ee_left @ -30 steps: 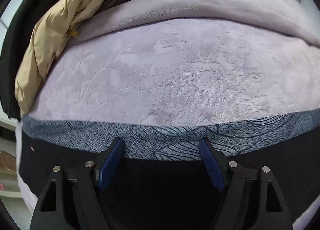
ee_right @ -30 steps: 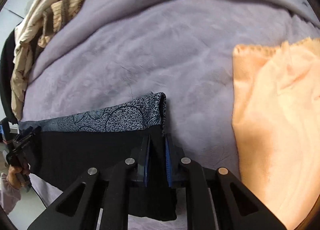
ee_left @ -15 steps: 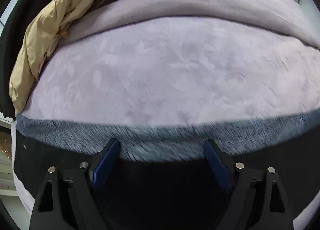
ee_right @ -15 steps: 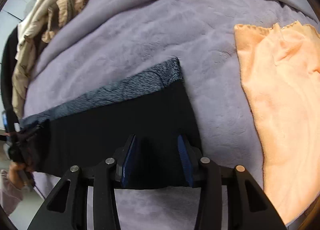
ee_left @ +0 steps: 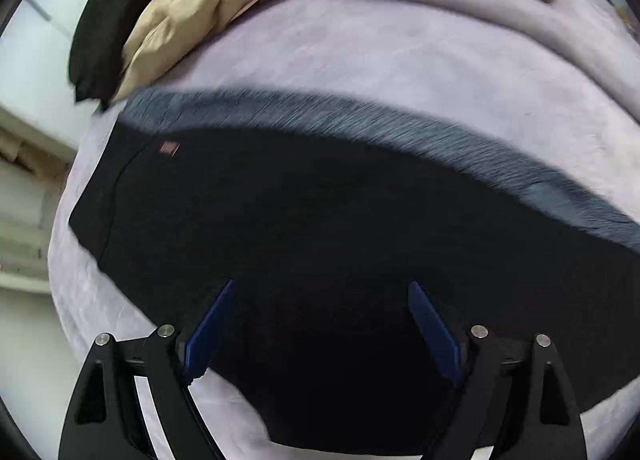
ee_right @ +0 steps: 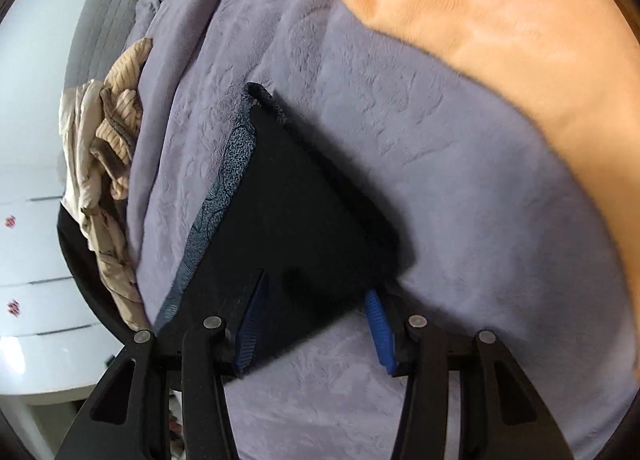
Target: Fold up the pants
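Note:
Black pants (ee_left: 320, 228) with a blue-grey patterned strip (ee_left: 400, 128) along the far edge lie flat on the lilac blanket (ee_left: 400, 60). In the left wrist view my left gripper (ee_left: 321, 283) hangs open above the black cloth, pointing steeply down, and its pads touch nothing. In the right wrist view one end of the pants (ee_right: 304, 220) lies as a dark wedge. My right gripper (ee_right: 316, 284) straddles its near corner. Its jaws are closing, with the cloth between them, and the blue pads (ee_right: 250, 320) stand clear of the cloth.
A heap of beige clothes (ee_left: 208, 8) and a black garment (ee_left: 100, 28) lie at the blanket's far left; the beige heap (ee_right: 108, 164) shows in the right wrist view too. An orange towel (ee_right: 500, 40) covers the right side. The bed's left edge drops to white furniture (ee_right: 36, 260).
My right gripper let go of the pants' end, spread its jaws and rolled. My left gripper opened wider and shifted sideways, so more of the pants now shows in its view.

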A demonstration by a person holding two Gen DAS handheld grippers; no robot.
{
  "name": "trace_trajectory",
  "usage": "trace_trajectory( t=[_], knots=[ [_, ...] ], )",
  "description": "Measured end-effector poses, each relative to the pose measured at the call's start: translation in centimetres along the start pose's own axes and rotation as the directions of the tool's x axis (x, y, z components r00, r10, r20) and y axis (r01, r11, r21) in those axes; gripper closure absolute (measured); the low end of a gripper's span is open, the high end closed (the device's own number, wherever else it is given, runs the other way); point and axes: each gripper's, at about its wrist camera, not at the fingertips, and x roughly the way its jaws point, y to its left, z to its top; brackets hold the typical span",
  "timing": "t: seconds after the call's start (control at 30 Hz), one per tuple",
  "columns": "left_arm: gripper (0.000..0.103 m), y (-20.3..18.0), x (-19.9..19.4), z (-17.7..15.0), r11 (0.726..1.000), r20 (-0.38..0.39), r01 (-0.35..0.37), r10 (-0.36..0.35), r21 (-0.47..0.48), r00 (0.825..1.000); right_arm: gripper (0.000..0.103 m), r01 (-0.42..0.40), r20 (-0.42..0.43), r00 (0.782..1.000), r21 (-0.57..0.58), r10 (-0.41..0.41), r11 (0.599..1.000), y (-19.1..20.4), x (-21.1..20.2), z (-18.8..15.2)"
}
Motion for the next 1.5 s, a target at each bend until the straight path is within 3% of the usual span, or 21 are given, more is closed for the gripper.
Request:
trace_trajectory(
  t=[0.03,0.1,0.13,0.23,0.27,0.33,0.4,0.47,0.53,0.57,0.63,0.77,0.83,0.9,1.0,1.13,1.27,1.33,1.4,1.47,1.5],
  knots=[
    [0.015,0.9,0.8,-0.2,0.999,-0.014,-0.009,0.008,-0.033,1.000,0.083,-0.021,0.008,1.000,0.006,0.021,1.000,0.6,0.3,0.4],
    [0.012,2.4,2.3,-0.4,0.996,-0.028,-0.001,-0.001,-0.087,1.000,0.087,-0.063,0.047,0.997,-0.067,0.066,0.996,2.9,-0.4,1.0],
    [0.004,3.1,3.1,-0.3,0.994,-0.033,0.009,-0.013,-0.110,0.999,0.087,-0.050,0.050,0.997,-0.133,0.057,0.990,4.0,-0.7,1.1],
    [0.000,3.8,4.4,0.5,0.994,-0.026,0.015,-0.018,-0.108,1.000,0.085,0.130,-0.021,0.990,-0.228,-0.138,0.965,4.9,1.7,1.7],
    [0.000,3.8,4.3,0.6,0.995,-0.030,0.007,-0.010,-0.101,1.000,0.083,0.142,-0.035,0.988,-0.220,-0.153,0.965,4.6,2.1,1.6],
    [0.000,4.0,3.3,0.4,0.996,-0.048,-0.025,0.021,-0.085,0.999,0.068,0.136,-0.013,0.990,-0.168,-0.140,0.976,4.2,1.2,0.9],
    [0.000,5.2,1.8,0.2,0.996,-0.031,-0.008,0.006,-0.094,0.999,0.063,0.111,0.010,0.994,-0.141,-0.111,0.984,4.1,-0.4,-0.8],
    [0.000,6.9,0.4,0.1,0.995,0.008,0.007,-0.006,-0.101,1.000,0.063,0.055,-0.032,0.998,-0.189,-0.063,0.980,5.6,-0.6,-2.8],
    [0.000,8.5,0.1,0.7,0.996,0.031,0.002,0.001,-0.095,1.000,0.063,-0.020,-0.152,0.988,-0.291,-0.025,0.956,8.9,1.3,-6.4],
    [0.000,9.2,0.2,1.0,0.996,0.036,-0.002,0.006,-0.090,0.999,0.063,-0.059,-0.219,0.976,-0.322,-0.013,0.945,10.4,2.9,-8.3],
    [0.000,10.6,0.9,2.1,0.998,0.052,-0.025,0.028,-0.062,0.998,0.063,-0.171,-0.376,0.926,-0.369,0.021,0.913,14.4,7.9,-13.4],
    [0.000,14.1,2.8,4.2,0.998,0.103,-0.056,0.057,-0.013,0.993,0.063,-0.341,-0.576,0.811,-0.315,0.107,0.886,20.4,18.9,-23.3],
    [0.000,16.4,4.9,5.1,0.998,0.101,-0.067,0.066,0.006,0.993,0.063,-0.368,-0.597,0.794,-0.322,0.114,0.872,23.2,23.6,-27.6],
    [0.000,18.1,6.7,5.2,0.998,0.087,-0.063,0.061,0.028,0.994,0.063,-0.381,-0.581,0.803,-0.332,0.131,0.863,25.0,26.4,-29.8],
    [0.000,19.4,7.9,4.6,0.997,0.119,0.017,-0.027,0.080,0.993,0.063,-0.349,-0.541,0.832,-0.341,0.122,0.873,26.8,29.2,-31.7],
    [0.000,20.0,8.1,4.9,0.993,0.117,0.049,-0.062,0.109,0.991,0.062,-0.332,-0.498,0.857,-0.339,0.131,0.881,28.2,30.1,-32.5],
    [0.000,21.5,8.4,5.3,0.988,0.120,0.083,-0.099,0.129,0.988,0.068,-0.290,-0.489,0.869,-0.390,0.071,0.874,29.8,30.1,-33.6],
    [0.000,22.3,8.8,5.5,0.986,0.118,0.101,-0.118,0.135,0.986,0.068,-0.268,-0.488,0.872,-0.435,0.025,0.860,28.4,29.2,-33.8],
    [0.000,22.7,9.0,5.7,0.985,0.116,0.107,-0.123,0.135,0.986,0.068,-0.226,-0.471,0.882,-0.430,-0.004,0.874,28.0,29.8,-33.5],
    [0.000,22.8,8.7,5.6,0.986,0.120,0.092,-0.109,0.138,0.987,0.075,-0.242,-0.467,0.883,-0.387,0.037,0.890,28.4,30.3,-32.9],
    [0.000,23.0,8.6,5.5,0.986,0.129,0.086,-0.104,0.140,0.986,0.090,-0.261,-0.461,0.886,-0.412,0.047,0.873,29.5,30.2,-32.9]
  ],
)
